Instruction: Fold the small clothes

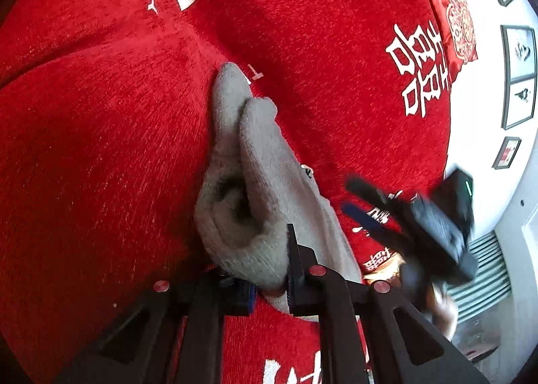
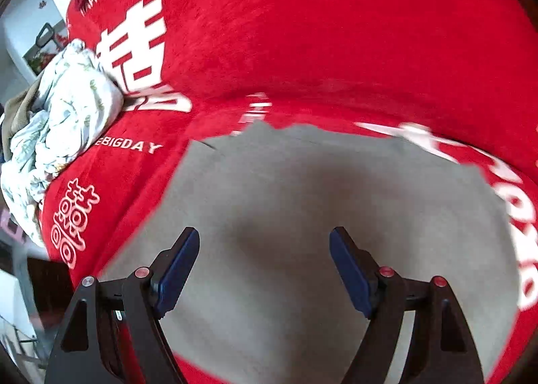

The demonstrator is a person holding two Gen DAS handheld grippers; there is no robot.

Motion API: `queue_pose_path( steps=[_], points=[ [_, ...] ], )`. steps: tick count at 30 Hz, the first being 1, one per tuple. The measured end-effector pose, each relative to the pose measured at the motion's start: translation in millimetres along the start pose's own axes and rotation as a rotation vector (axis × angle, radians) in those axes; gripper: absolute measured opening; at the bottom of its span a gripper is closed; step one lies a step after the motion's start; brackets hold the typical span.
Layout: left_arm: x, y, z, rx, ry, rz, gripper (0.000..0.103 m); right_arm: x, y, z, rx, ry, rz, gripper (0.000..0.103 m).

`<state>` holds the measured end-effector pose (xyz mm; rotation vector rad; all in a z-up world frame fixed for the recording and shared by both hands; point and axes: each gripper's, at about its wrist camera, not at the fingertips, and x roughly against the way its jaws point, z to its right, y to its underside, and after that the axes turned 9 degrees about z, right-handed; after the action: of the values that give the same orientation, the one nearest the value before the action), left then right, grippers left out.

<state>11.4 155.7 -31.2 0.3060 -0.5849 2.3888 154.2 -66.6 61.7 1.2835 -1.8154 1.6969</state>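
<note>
Grey garment (image 1: 255, 189) bunched on red bedspread (image 1: 101, 148)

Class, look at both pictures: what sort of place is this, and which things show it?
Probably a bedroom at home: a red bedspread with wedding lettering, a matching red pillow and framed pictures on the wall.

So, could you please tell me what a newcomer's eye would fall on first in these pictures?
The bright red plush bedspread with white lettering fills both views. On it lies a soft grey knitted garment, one edge pinched in the left hand-held gripper at the bottom of the left wrist view. The right hand-held gripper stands open above the grey cloth, and a crumpled pale floral cloth sits at the left edge.
</note>
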Motion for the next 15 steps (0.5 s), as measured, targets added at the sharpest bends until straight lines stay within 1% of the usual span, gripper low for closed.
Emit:
queue_pose_path(
  steps=[3,5,8,9,10,11,12,13,14,15],
  points=[
    [-2.3,-2.1,0.7,-0.014,-0.022,-0.007,0.015,-48.4,-19.0,-23.3,0.004,-0.018,-0.084,0.082],
    [-2.9,-2.8,2.3,-0.026,-0.038,-0.011,0.015,-83.5,-30.9,-40.0,0.001,-0.002,-0.129,0.082],
    [-3.4,-5.2,2.5,-0.023,-0.027,-0.012,0.015,-113.7,-38.8,-54.1,-0.019,0.007,-0.168,0.083],
    [-4.9,-6.7,4.3,-0.028,-0.025,-0.011,0.011,-123.7,-40.3,-59.9,-0.016,0.010,-0.186,0.091],
    [-6.5,-7.7,5.5,-0.035,-0.035,-0.012,0.011,-133.4,-40.8,-67.4,0.010,0.032,-0.204,0.095],
    [-6.8,-7.4,5.5,-0.038,-0.043,-0.012,0.011,-139.3,-41.7,-74.9,0.045,0.050,-0.209,0.097],
    [-7.0,-6.8,6.4,-0.047,-0.055,-0.010,0.011,-144.9,-40.6,-83.7,0.105,0.090,-0.213,0.093],
    [-5.7,-5.2,6.7,-0.061,-0.068,-0.004,0.011,-151.0,-36.6,-94.8,0.199,0.146,-0.221,0.087],
    [-5.9,-3.6,9.9,-0.086,-0.092,0.007,0.011,-152.9,-35.0,-99.2,0.254,0.186,-0.222,0.072],
    [-6.8,-2.6,13.6,-0.108,-0.110,0.013,0.011,-151.3,-34.2,-101.4,0.289,0.197,-0.209,0.058]
  ],
)
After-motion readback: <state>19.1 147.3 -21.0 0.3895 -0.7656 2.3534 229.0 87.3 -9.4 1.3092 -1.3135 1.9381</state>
